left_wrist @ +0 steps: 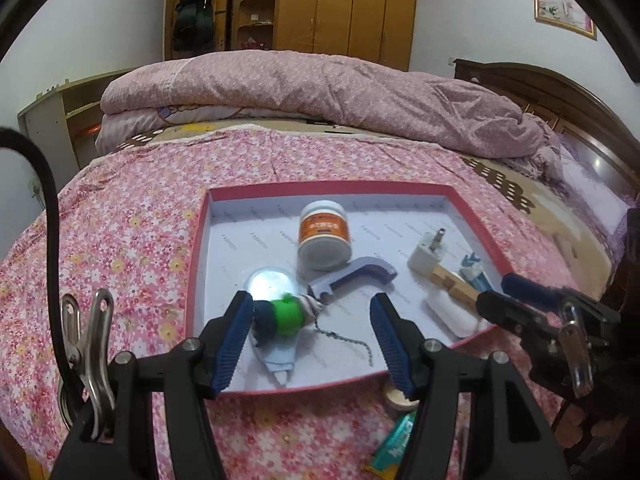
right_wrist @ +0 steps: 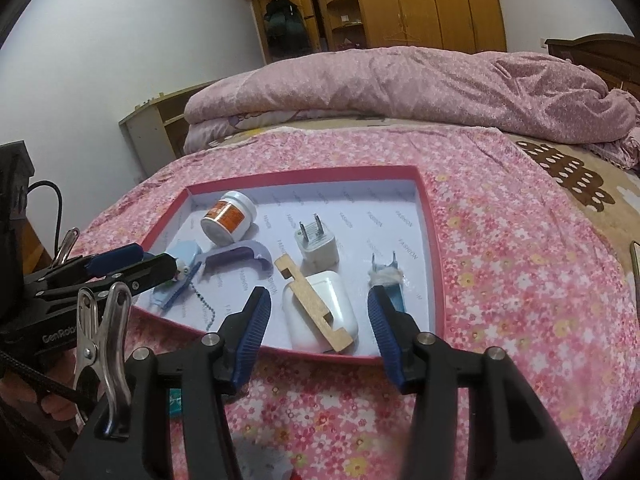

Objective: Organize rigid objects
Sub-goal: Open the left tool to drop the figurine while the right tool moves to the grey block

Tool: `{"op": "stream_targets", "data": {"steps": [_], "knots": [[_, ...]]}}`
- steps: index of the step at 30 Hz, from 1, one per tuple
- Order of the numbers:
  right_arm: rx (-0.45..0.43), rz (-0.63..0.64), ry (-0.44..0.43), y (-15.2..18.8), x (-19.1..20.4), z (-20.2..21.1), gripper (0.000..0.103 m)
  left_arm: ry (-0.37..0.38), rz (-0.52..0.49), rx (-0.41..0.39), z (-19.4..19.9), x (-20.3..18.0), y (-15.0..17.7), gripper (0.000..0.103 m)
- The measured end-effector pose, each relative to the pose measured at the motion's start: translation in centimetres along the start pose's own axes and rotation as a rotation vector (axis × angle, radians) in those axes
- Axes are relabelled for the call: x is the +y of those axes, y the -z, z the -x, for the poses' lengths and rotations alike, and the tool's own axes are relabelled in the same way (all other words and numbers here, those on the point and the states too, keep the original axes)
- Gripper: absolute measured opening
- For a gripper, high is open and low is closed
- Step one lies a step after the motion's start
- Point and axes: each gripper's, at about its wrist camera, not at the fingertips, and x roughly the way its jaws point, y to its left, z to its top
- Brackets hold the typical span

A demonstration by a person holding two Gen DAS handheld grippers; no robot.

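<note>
A red-rimmed tray lies on the floral bedspread. In it are a white jar with an orange label, a purple hook-shaped piece, a white plug adapter, a wooden piece lying on a white case, a small blue tube, and a green and navy toy on a pale blue tool. My left gripper is open over the tray's near edge, the toy by its left finger. My right gripper is open over the white case.
A folded pink quilt lies across the bed behind the tray. A teal tube and a round wooden disc lie on the bedspread in front of the tray. A wooden headboard stands at the right, wardrobes behind.
</note>
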Motion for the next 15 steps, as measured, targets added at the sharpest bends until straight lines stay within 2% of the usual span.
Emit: {"op": "stream_targets", "data": {"steps": [7, 15], "knots": [[0.003, -0.005, -0.009, 0.7, -0.1, 1.8, 0.052, -0.002, -0.007, 0.002, 1.0, -0.6, 0.3, 0.064], [0.054, -0.003, -0.055, 2.8, 0.2, 3.7, 0.052, 0.02, -0.004, 0.012, 2.1, -1.2, 1.7, 0.064]]}}
